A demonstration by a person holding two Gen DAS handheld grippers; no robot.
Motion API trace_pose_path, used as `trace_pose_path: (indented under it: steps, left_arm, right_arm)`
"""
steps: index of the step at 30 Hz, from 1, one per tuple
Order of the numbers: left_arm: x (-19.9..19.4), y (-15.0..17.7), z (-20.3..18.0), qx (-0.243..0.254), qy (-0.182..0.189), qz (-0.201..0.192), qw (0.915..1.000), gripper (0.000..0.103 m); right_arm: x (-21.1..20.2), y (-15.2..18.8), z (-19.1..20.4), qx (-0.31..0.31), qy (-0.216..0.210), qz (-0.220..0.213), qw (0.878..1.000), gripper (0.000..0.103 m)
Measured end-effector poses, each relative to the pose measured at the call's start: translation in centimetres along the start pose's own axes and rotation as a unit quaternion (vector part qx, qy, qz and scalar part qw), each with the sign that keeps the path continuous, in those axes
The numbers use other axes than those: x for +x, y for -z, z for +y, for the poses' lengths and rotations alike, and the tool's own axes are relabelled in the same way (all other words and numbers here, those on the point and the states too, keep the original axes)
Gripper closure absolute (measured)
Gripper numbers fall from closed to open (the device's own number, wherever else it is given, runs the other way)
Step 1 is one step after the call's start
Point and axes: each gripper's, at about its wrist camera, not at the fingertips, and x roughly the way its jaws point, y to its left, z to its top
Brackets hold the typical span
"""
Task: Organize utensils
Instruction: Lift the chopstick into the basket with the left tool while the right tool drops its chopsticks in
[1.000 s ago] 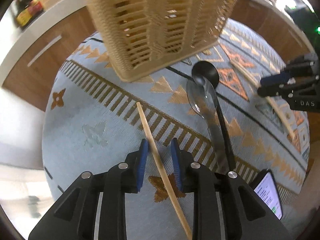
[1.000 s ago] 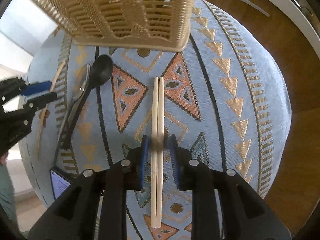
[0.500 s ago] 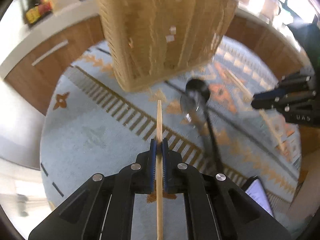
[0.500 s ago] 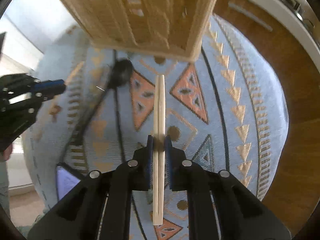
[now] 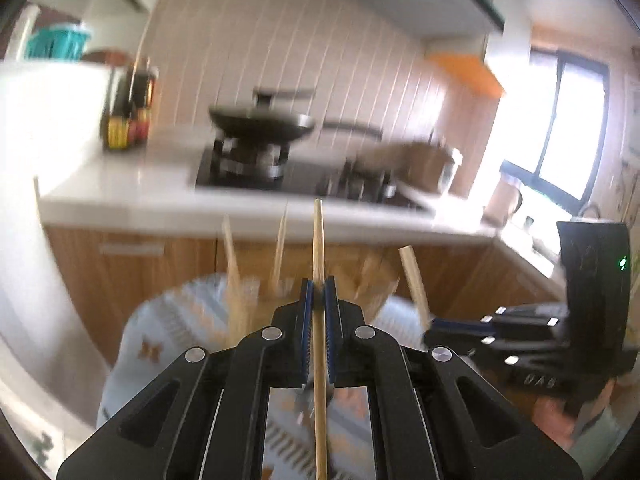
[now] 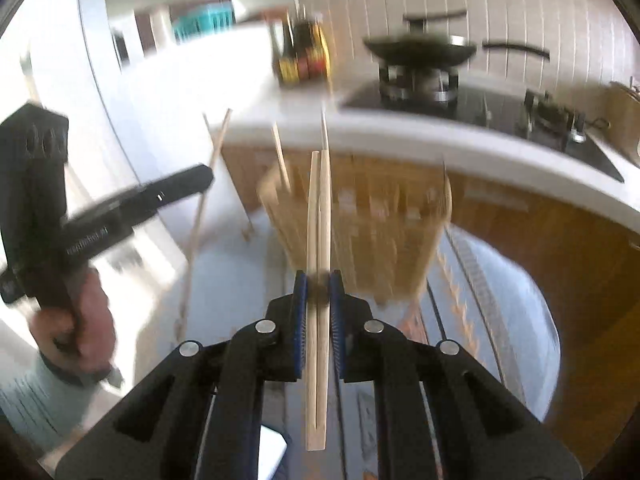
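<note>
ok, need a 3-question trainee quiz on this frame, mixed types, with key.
1. True or false: the left tongs are shut on a single chopstick.
2. What do the right tongs hold? A) a spoon B) a joined chopstick pair C) nothing
3. Fill in: behind the held sticks stands a woven ____.

Key: 1 true; 2 B; 3 basket

Both grippers are chunky black plastic: left gripper (image 5: 319,294) and right gripper (image 6: 319,286) have ribbed blue pads (image 5: 306,320), round silver screws (image 5: 272,333), triangular cutouts. Green LED (image 5: 622,261) on one. Hand (image 6: 74,320) wears a pale ribbed sleeve (image 6: 32,396).
</note>
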Motion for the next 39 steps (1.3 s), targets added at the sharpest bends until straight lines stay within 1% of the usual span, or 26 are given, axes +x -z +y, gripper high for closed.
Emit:
trace_pose_path:
  steps: [2,3,5,7,9,10,12,14,17,19,21,29,34,36,38,39]
  left_arm:
    - [-0.3,-1.3,-0.9,0.002,-0.002,-0.036,0.9994,0.1]
    - [-0.5,-1.9,-1.6,0.005,-0.004,-0.058,0.9983,0.1]
    - [-0.4,-2.8,-2.3,0.0,-0.003,-0.09,0.9959,0.1]
    - [0.2,-3.6,-2.7,-0.004,-0.005,-0.124,0.9922,0.1]
    - [0.6,-3.9,-3.1,-0.005,-0.007,-0.161,0.987,0.1]
    - [0.7,-4.0,-3.2,-0.004,-0.012,-0.185,0.9827,0.1]
    - [1.6,-4.0,-3.4,-0.003,-0.026,-0.219,0.9755,0.1]
    - [2.5,-4.3,-3.4,-0.01,-0.03,-0.232,0.9721,0.1]
    - [3.9,-4.6,-2.8,-0.012,-0.029,-0.237,0.971,0.1]
    - [5.0,-4.4,-2.8,-0.009,-0.037,-0.243,0.9694,0.099]
    - [5.8,-4.1,-2.6,0.0,-0.045,-0.244,0.9687,0.1]
    - [7.4,-2.4,-2.2,0.011,-0.064,-0.242,0.9681,0.099]
    - [7.6,-1.8,-1.5,0.009,-0.06,-0.229,0.9715,0.098]
    - [7.3,-1.5,-1.1,0.006,-0.049,-0.219,0.9746,0.092]
    - [6.7,-1.2,-0.7,0.0,-0.038,-0.211,0.9767,0.074]
    - [6.5,-1.1,-0.5,-0.004,-0.033,-0.209,0.9774,0.068]
  right_arm:
    - [-0.2,-1.3,-0.4,0.007,0.003,-0.039,0.999,0.094]
    - [-0.6,-2.8,-0.7,0.021,-0.005,-0.058,0.998,0.094]
    - [-0.9,-4.0,-1.1,0.036,-0.012,-0.084,0.996,0.094]
    - [-1.1,-5.3,-1.3,0.04,0.003,-0.123,0.992,0.094]
    - [-0.7,-6.1,-2.0,0.043,0.023,-0.156,0.987,0.094]
    - [-0.7,-6.1,-2.3,0.049,0.029,-0.17,0.984,0.094]
    - [-0.2,-6.6,-3.3,0.064,0.04,-0.2,0.977,0.094]
    - [0.6,-6.9,-4.2,0.073,0.046,-0.221,0.971,0.094]
    - [2.1,-7.1,-5.5,0.084,0.063,-0.241,0.965,0.094]
    - [3.8,-7.1,-5.8,0.07,0.083,-0.235,0.966,0.094]
    - [5.0,-6.8,-5.9,0.065,0.093,-0.23,0.966,0.094]
    - [6.5,-5.1,-5.6,0.047,0.096,-0.226,0.968,0.093]
    - [6.3,-3.9,-5.9,0.054,0.083,-0.21,0.973,0.092]
    - [6.0,-3.4,-6.4,0.066,0.072,-0.198,0.975,0.092]
    - [5.6,-3.1,-6.9,0.077,0.063,-0.186,0.977,0.092]
    - [5.4,-2.8,-7.1,0.08,0.058,-0.179,0.979,0.091]
